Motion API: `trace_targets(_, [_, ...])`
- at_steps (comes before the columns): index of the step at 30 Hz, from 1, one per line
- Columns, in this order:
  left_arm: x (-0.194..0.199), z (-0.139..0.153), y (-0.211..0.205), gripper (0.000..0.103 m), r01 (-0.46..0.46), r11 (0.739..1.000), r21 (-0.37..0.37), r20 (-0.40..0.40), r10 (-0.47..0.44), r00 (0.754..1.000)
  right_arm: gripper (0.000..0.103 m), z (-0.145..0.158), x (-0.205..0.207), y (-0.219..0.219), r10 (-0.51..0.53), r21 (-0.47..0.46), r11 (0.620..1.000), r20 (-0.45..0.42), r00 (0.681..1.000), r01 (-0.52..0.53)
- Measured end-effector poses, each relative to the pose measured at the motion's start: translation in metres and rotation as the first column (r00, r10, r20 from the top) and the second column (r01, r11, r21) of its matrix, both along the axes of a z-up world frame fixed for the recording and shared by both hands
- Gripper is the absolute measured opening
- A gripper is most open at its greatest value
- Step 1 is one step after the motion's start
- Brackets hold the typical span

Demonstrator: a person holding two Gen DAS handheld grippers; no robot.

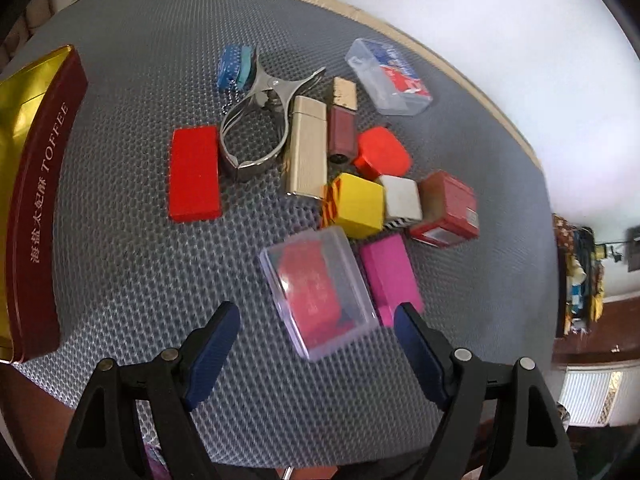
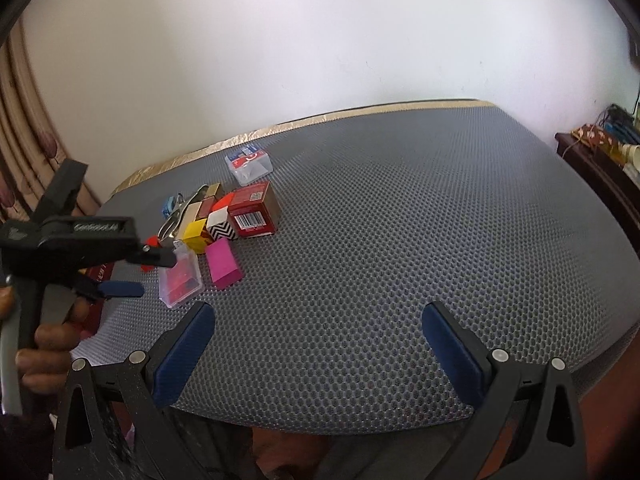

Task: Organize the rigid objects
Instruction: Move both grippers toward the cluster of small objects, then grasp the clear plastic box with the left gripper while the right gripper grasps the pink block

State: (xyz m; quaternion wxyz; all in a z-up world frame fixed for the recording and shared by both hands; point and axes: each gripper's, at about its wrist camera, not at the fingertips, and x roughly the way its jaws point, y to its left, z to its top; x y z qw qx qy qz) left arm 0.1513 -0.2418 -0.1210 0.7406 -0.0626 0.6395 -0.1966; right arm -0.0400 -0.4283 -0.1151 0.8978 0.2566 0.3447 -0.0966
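My left gripper (image 1: 318,318) is open just in front of a clear plastic case with a red insert (image 1: 320,292), which lies between the fingertips' line and the pile. Behind it lie a pink block (image 1: 390,272), a yellow cube (image 1: 358,204), a white cube (image 1: 400,198), a red carton (image 1: 448,208), an orange cap (image 1: 382,152), a gold lighter (image 1: 306,152), a maroon tube (image 1: 342,120), a metal clip (image 1: 256,120), a flat red block (image 1: 195,174), a blue item (image 1: 236,66) and a second clear case (image 1: 390,76). My right gripper (image 2: 318,316) is open and empty over bare mat; the pile (image 2: 224,220) is far left of it.
A maroon and gold TOFFEE tin (image 1: 36,200) stands at the left edge of the grey honeycomb mat (image 1: 120,260). The left gripper and the hand holding it show in the right wrist view (image 2: 120,272). A white wall runs behind the table; dark furniture (image 2: 600,160) stands at right.
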Motion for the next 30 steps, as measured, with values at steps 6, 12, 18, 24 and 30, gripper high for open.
trace_targets(6, [0.013, -0.017, -0.005, 0.083, -0.028, 0.998, 0.057, -0.027, 0.03, 0.999, 0.103, -0.011, 0.005, -0.004, 0.016, 0.032, 0.999, -0.028, 0.999, -0.015])
trace_targets(12, [0.011, -0.018, -0.001, 0.076, -0.043, 0.994, 0.098, 0.022, 0.041, 0.999, 0.103, -0.021, 0.012, -0.008, 0.023, 0.059, 0.998, -0.059, 0.998, -0.019])
trace_targets(18, [-0.008, -0.015, 0.003, 0.053, -0.006, 0.99, 0.14, 0.111, -0.009, 0.994, 0.103, -0.025, 0.015, -0.006, 0.035, 0.06, 0.998, -0.068, 0.997, -0.031])
trace_targets(24, [-0.032, -0.014, 0.024, 0.053, 0.023, 0.992, 0.124, 0.168, -0.044, 0.985, 0.103, -0.012, 0.04, 0.005, 0.136, 0.005, 0.991, -0.056, 0.989, -0.136])
trace_targets(30, [-0.054, 0.006, 0.064, 0.053, 0.004, 0.997, 0.08, 0.189, -0.019, 0.982, 0.1, 0.001, 0.098, 0.035, 0.305, -0.087, 0.947, -0.055, 0.951, -0.309])
